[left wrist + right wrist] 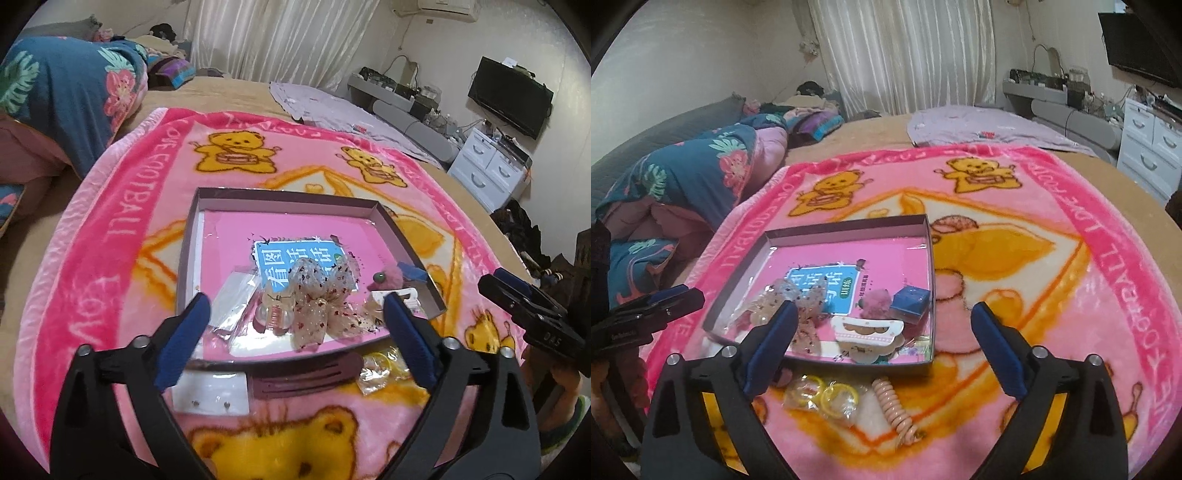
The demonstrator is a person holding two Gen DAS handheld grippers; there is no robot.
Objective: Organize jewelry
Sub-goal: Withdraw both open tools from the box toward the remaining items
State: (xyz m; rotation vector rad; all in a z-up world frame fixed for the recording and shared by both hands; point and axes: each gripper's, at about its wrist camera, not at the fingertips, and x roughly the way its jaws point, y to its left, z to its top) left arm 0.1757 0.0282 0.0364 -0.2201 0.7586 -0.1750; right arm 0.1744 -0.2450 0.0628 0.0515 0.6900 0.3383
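My jaws were wide and held nothing. The box (929, 254) sat on the blanket (1108, 295) with bows inside. Yellow rings (827, 400) and a pink coil (894, 410) lay outside, waiting to go in.

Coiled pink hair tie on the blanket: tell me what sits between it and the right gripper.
Nothing visible does. The coiled pink hair tie lies on the blanket just outside the box's near wall, inside the open span of the right gripper. The bag of yellow rings lies beside it, not in front.
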